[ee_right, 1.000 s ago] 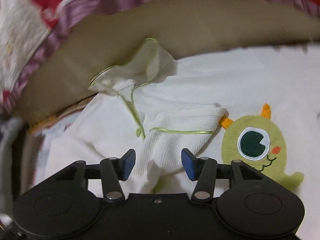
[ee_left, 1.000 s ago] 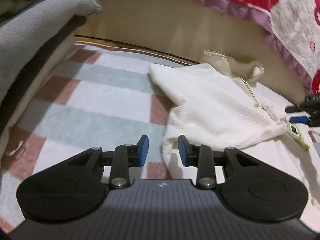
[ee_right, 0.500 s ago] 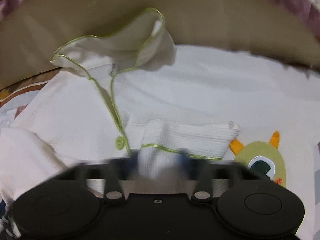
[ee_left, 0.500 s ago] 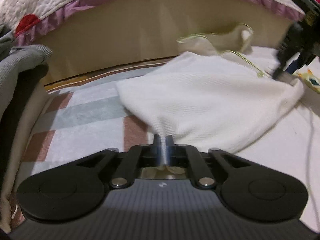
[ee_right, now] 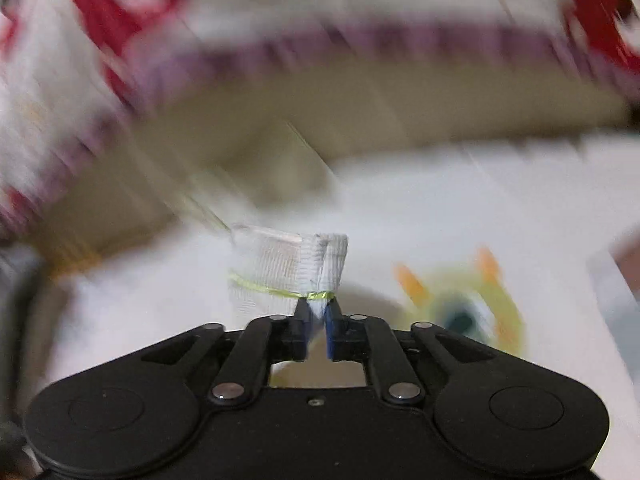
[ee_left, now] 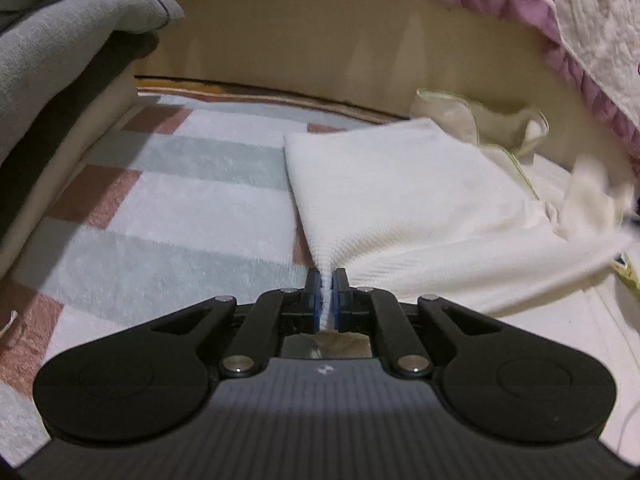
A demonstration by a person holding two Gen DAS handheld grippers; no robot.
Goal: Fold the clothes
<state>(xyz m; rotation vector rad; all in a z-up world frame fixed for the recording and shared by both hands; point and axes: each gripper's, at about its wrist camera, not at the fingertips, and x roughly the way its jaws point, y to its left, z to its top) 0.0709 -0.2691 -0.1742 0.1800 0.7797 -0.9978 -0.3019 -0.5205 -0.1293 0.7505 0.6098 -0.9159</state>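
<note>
A white ribbed garment (ee_left: 400, 200) with green piping lies on a checked towel. In the left wrist view my left gripper (ee_left: 327, 294) is shut on a pinched fold of its near edge, and the cloth fans out from the blue pads. In the blurred right wrist view my right gripper (ee_right: 317, 316) is shut on the white cuff (ee_right: 288, 268), right at its green trim line. The cuff stands lifted above the rest of the garment. A green one-eyed monster patch (ee_right: 464, 312) shows on the cloth to the right.
A checked pink, grey and white towel (ee_left: 168, 208) covers the surface on the left. Grey folded fabric (ee_left: 60, 40) is stacked at the far left. A beige wall (ee_left: 320, 40) and a quilt with purple trim and red shapes (ee_left: 580, 40) close off the back.
Both grippers went from open to shut on the garment. The left one has drawn its pinched edge taut; the right one has lifted the cuff and is moving fast, blurring its view.
</note>
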